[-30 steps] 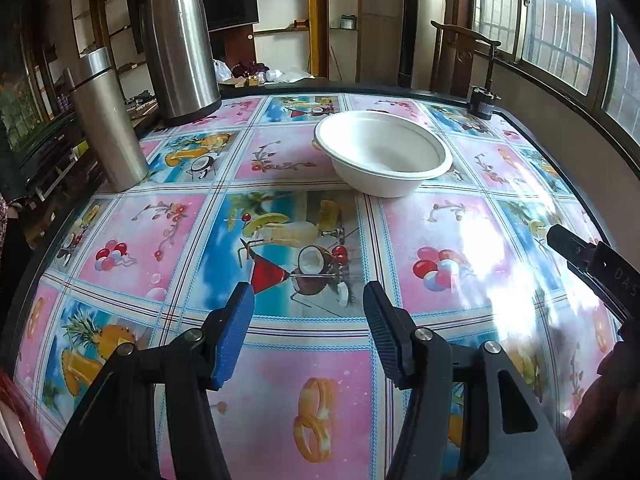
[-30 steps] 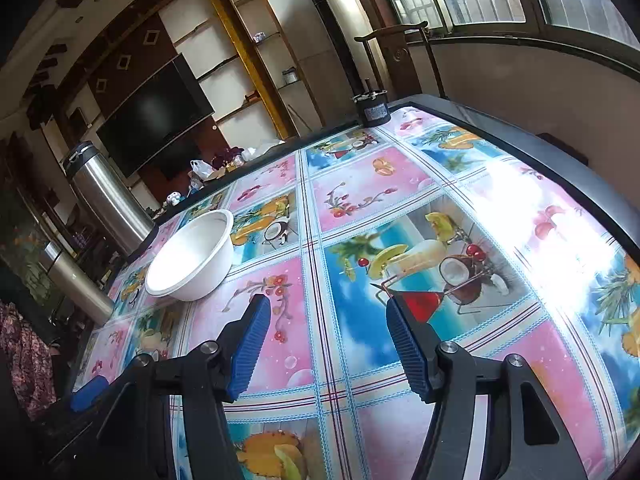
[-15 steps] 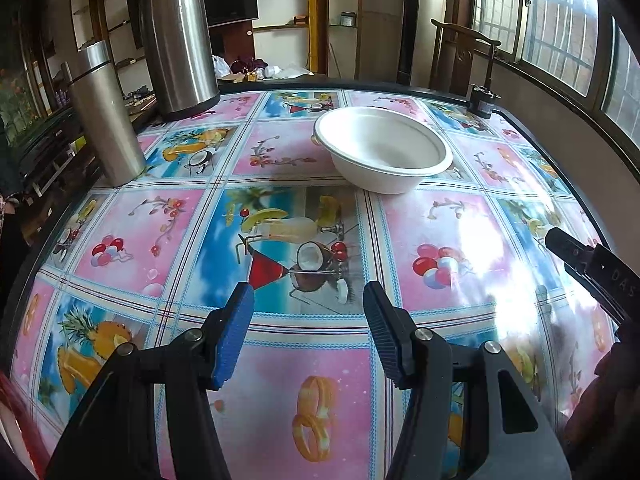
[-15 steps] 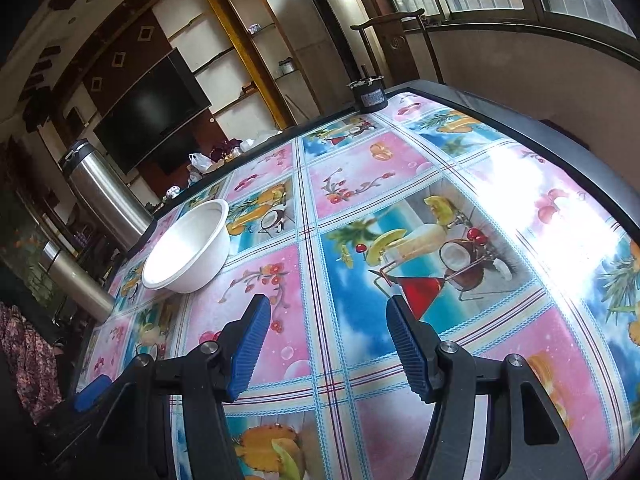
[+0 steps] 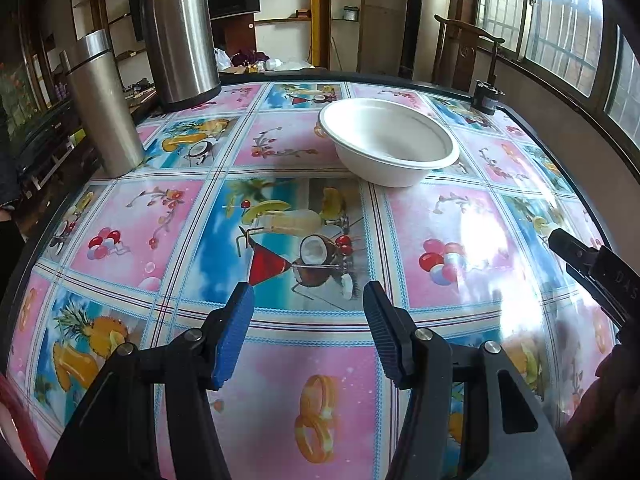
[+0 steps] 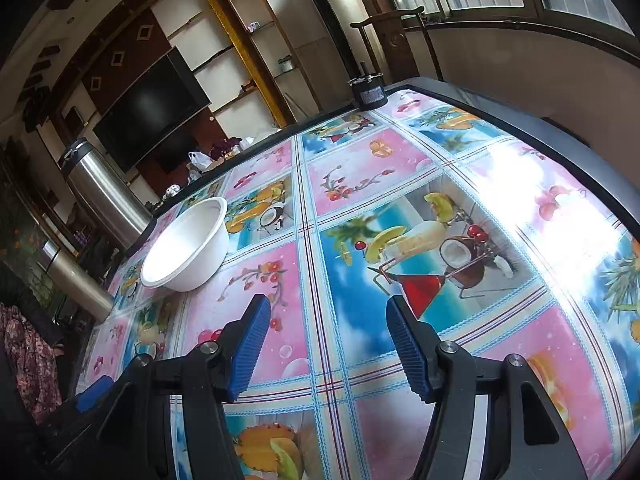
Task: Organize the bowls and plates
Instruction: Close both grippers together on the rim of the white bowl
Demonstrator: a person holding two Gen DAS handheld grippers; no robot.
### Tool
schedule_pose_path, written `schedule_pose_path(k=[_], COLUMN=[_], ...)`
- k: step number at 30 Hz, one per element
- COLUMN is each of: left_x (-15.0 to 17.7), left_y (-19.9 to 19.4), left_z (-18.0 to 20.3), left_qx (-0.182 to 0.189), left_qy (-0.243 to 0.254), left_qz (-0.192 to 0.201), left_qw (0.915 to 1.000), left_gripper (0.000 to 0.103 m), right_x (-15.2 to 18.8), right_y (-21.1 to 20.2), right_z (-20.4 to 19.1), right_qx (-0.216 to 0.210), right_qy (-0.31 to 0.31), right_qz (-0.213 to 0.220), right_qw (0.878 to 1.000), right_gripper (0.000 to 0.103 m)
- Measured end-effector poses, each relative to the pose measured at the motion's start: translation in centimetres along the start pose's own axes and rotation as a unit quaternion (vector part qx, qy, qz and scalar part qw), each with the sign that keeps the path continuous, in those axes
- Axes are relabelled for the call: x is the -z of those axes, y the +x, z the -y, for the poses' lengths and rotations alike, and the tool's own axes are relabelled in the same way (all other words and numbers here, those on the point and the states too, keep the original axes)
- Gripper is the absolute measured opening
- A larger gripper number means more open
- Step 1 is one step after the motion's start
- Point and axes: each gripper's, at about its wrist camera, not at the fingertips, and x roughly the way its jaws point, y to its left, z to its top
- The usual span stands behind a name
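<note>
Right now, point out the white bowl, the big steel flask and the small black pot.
Bowl [image 5: 390, 136]: left wrist view, inner wall.
Flask [image 5: 178, 36]: left wrist view, steel body.
Black pot [image 6: 370, 94]: right wrist view, side wall.

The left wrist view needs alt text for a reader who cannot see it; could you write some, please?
A white bowl sits empty on a table with a fruit-print cloth, beyond the open, empty left gripper. Two steel flasks stand at the far left, and the right gripper's tip shows at the right edge.
</note>
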Motion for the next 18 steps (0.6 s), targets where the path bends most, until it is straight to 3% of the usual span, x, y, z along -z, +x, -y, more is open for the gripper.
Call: schedule_pose_path(k=[12,18], left_x=[-0.6,-6.0], left_y=[1.0,2.9], left_z=[-2.0,-4.5], left_qx=[0.009,0.005], left_qy=[-0.025,-0.059], left_qz=[-0.021,-0.038], left_qw=[0.9994,0.9975], left_gripper=[0.056,0.056], right_x=[0.5,-1.2], right_y=[0.8,2.0], right_z=[0.0,-0.7], right_qx=[-0.006,-0.029], right_qy=[0.002,0.010], right_qz=[-0.018,-0.039], right_qw=[1.000,0.999], right_gripper=[0.063,0.065])
